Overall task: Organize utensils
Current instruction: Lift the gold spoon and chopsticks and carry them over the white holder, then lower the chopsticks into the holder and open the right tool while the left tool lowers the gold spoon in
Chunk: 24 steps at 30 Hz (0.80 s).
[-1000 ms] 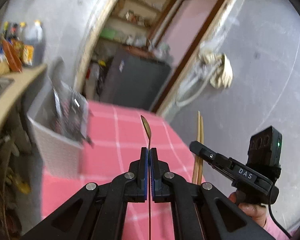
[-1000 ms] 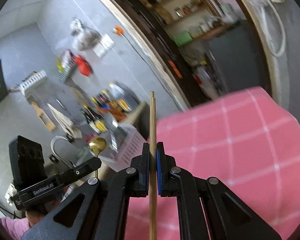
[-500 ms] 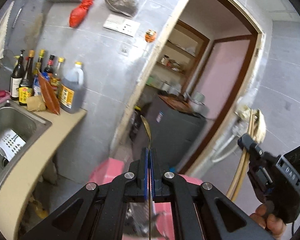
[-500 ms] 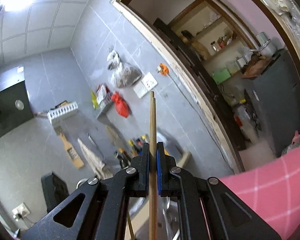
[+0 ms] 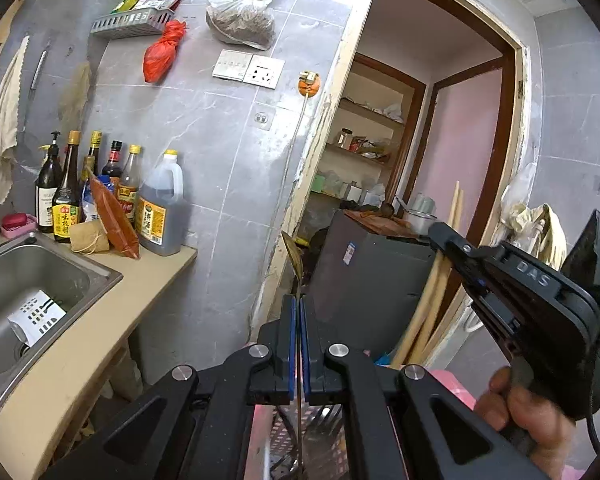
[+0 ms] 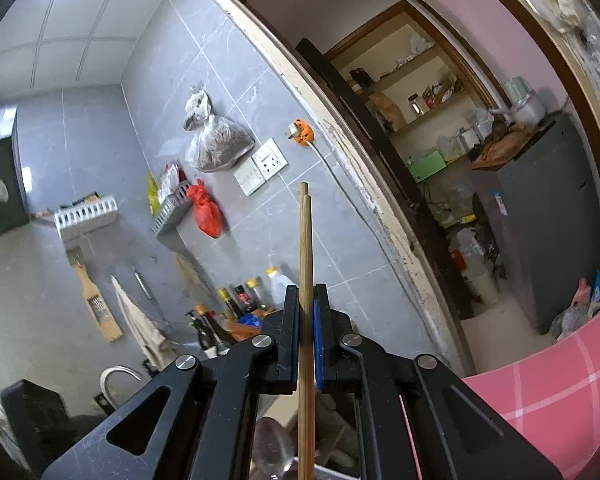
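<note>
With my left gripper (image 5: 299, 312) clamped on the spoon (image 5: 293, 254) and my right gripper (image 6: 307, 304) on the chopsticks (image 6: 305, 240), I'd lower both straight down into the basket (image 5: 300, 432), upright, then release.

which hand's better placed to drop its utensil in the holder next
Left, probably. The left gripper is shut on the spoon, and the perforated holder shows directly beneath its jaws. The right gripper, shut on chopsticks, shows only an unclear bin edge below.
</note>
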Available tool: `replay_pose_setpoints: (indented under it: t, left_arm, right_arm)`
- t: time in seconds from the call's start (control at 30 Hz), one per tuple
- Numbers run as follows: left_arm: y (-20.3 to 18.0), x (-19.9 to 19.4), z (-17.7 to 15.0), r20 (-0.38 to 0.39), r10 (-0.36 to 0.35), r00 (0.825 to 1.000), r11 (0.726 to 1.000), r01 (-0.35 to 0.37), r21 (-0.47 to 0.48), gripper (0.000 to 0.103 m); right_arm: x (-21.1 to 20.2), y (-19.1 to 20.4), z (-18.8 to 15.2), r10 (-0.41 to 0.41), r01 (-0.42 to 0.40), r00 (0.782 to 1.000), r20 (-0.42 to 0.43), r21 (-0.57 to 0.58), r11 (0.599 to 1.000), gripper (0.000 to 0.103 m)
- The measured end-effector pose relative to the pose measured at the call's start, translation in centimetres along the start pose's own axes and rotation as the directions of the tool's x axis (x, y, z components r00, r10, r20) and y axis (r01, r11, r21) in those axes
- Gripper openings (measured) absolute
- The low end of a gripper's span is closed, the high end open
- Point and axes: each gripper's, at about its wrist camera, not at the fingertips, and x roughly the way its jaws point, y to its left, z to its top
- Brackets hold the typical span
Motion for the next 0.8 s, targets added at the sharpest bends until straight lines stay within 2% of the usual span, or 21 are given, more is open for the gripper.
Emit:
replay_pose_setpoints:
  t: [0.17,0.27,0.53,0.8]
  left_arm:
    - [0.3,0.2,-1.2,-0.001,0.014,1.0,1.0,-0.014,0.002,0.003]
    - [0.5,0.3,-2.0,-0.005,0.021,1.0,1.0,-0.021,-0.004,0.003]
    - [0.0,-0.8,-3.0,0.015,0.0,1.0,1.0,-0.001,0.027,0.003]
    - [-0.6,-1.5,-3.9,-0.021,-0.012,1.0,0.997,0.014,0.078,0.003]
  right_arm:
    - [-0.1,1.3,-0.9,-0.019,0.019,1.0,0.003,-0.146,0.989,0.005]
    - [-0.4,1.7,-1.0,-0.01,0.008,1.0,-0.009,-0.19,0.982,0.005]
    - [-1.2,1.3,-1.5,0.007,-0.017,0.999,-0.051,-0.196,0.98,0.005]
    - [-2.2,0.9,-2.3,0.028,-0.047,0.994,-0.102,-0.194,0.98,0.005]
